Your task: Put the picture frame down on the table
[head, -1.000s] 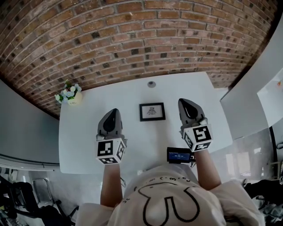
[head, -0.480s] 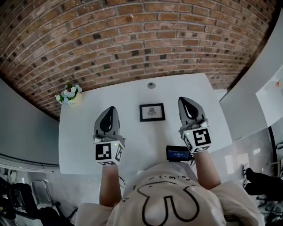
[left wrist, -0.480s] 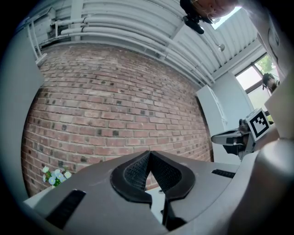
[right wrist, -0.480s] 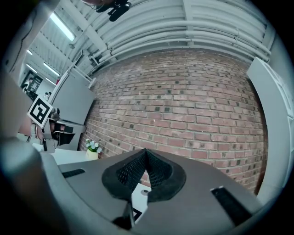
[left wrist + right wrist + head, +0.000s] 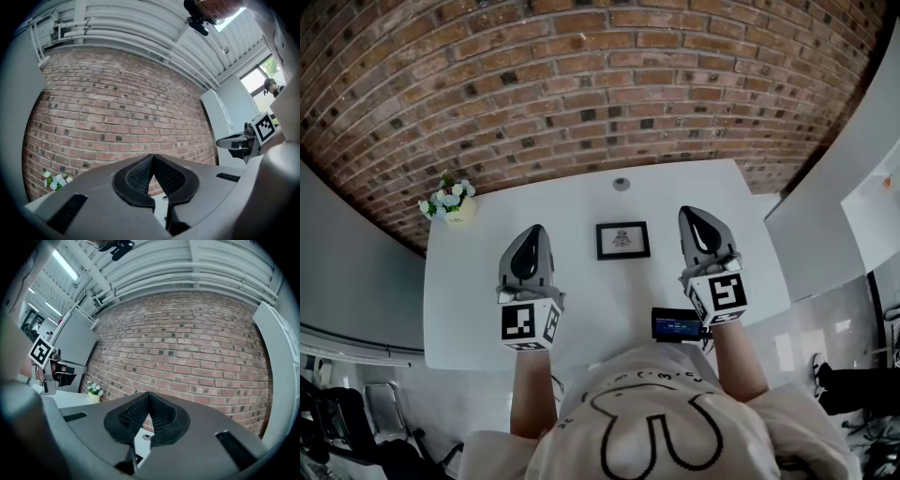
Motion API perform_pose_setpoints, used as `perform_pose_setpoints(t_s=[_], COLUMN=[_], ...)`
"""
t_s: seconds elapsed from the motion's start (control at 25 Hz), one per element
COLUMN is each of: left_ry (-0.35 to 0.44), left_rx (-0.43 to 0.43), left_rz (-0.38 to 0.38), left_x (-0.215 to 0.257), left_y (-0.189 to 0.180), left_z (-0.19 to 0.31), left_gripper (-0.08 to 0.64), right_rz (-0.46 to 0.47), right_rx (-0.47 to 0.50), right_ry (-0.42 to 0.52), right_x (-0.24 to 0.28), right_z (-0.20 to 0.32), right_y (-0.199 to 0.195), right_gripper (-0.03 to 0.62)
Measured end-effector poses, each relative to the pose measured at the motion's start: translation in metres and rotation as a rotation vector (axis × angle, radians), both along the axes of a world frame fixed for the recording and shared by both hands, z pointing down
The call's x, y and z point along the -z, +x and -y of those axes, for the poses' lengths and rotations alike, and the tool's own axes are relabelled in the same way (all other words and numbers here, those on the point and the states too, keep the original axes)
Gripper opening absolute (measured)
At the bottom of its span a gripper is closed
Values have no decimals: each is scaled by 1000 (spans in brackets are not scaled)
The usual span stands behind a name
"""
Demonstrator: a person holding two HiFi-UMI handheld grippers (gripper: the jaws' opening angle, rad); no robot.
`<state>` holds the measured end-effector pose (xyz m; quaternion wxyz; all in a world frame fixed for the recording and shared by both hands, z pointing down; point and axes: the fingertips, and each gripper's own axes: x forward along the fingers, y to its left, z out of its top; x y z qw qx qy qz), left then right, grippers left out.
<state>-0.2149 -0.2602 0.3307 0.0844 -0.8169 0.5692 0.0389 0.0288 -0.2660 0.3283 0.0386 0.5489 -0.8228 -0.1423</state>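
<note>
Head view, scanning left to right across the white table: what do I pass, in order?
Flower vase → left gripper → picture frame → right gripper. I left out the small round object and the black device, because each overlaps another item sideways.

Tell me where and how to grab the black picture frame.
Probably the right side rail of the small black rectangular picture frame, approached from the right by the right claw, the nearer one. That rail is thin and straight, so opened jaws can straddle it. Standing or flat: unclear.
</note>
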Motion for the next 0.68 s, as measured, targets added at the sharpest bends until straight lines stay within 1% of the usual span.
perform_pose_setpoints(t_s=[0.36, 0.68], left_ry=[6, 4], left_rx=[4, 6], left_rz=[1, -3], left_x=[2, 3], left_y=[0, 0], left_z=[-3, -6], left_gripper=[12, 12], right_rz=[-9, -7], right_rx=[2, 1], right_ry=[5, -14], right_x=[3, -2], right_z=[-1, -3], right_y=[0, 0], right_gripper=[15, 15])
